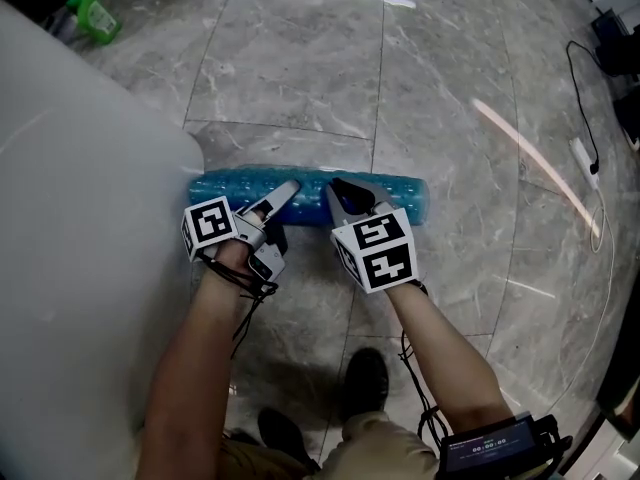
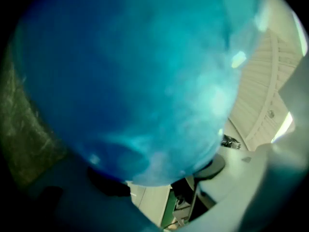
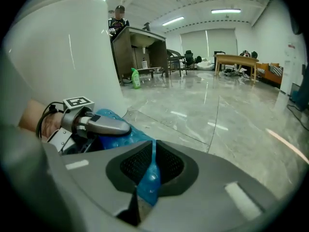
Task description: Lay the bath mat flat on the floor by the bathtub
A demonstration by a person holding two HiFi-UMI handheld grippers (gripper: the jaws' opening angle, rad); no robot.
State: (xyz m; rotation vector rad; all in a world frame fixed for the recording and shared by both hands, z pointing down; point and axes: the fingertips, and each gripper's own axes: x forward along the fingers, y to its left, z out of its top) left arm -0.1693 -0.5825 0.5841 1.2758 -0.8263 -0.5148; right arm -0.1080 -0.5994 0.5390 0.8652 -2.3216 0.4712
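Marble floor (image 1: 450,88) is carrying the bath mat (image 1: 400,193) in the head view. The mat is lying there as a tight blue roll, its long axis running across the picture. One end is touching the foot of the white bathtub (image 1: 80,168) and the other is pointing out over the open tiles. Both tools are coming at it from the person's side, square to that axis. The left gripper (image 1: 283,208) is sitting nearer the tub end, and the right gripper (image 1: 345,196) is sitting just beside it near the middle. The left gripper view is filling almost wholly with blurred blue. The roll is sitting deep in the mouth of that tool, whose jaws are standing as wide apart as they go. That is looking like a loose straddle, not a clamp. The right gripper view is showing its jaws drawn nearly together, pinching a thin blue fold of the mat (image 3: 147,178) between the dark pads. The left tool's upper finger is lying along the roll's top. Unrolling is likely calling for a pull across the long axis. The tub's inside is showing in no view. A green bottle (image 3: 135,78) is standing far off, its contents unreadable.
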